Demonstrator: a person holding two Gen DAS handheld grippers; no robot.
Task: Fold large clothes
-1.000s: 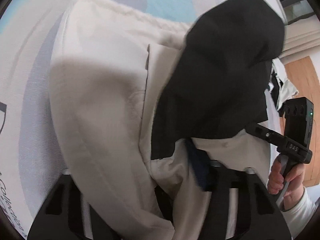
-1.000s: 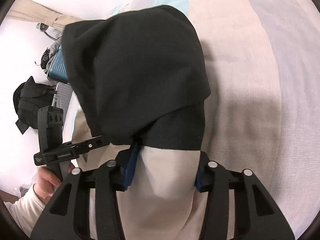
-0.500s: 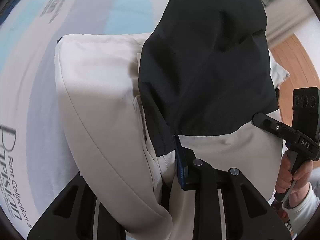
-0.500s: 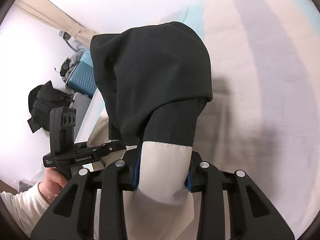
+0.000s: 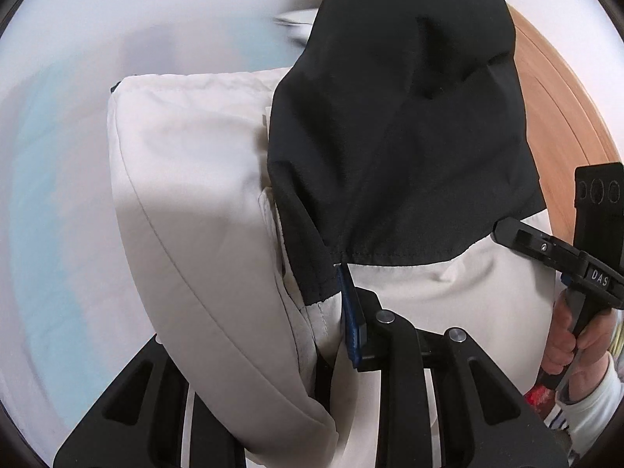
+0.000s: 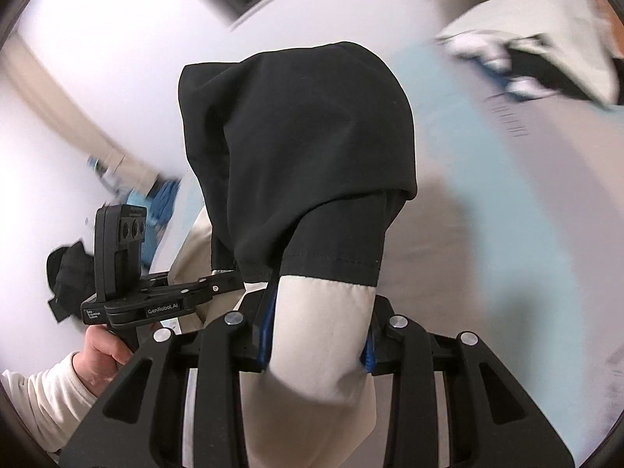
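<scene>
Lifted clear of the bed since a second ago, the jacket [image 5: 390, 148] now hangs between both grippers, and the striped bedding [image 6: 507, 214] behind it has gone to a blur as the view swings toward the wall and wooden floor [image 5: 561, 124]. Left gripper [image 5: 335, 312]: its jaws, narrower than a second ago, pinch a bunched fold of cream cloth just below the black panel's seam, a blue pad pressed against it. Right gripper [image 6: 318, 335]: jaws likewise drawn in, clamped on a cream fold with blue pads on either side, black fabric draping over the top. Each wrist view catches the other gripper with a hand [image 6: 105, 347] on its grip, sleeve pale. More clothes [image 6: 546, 66] lie heaped on the bed's far end.
</scene>
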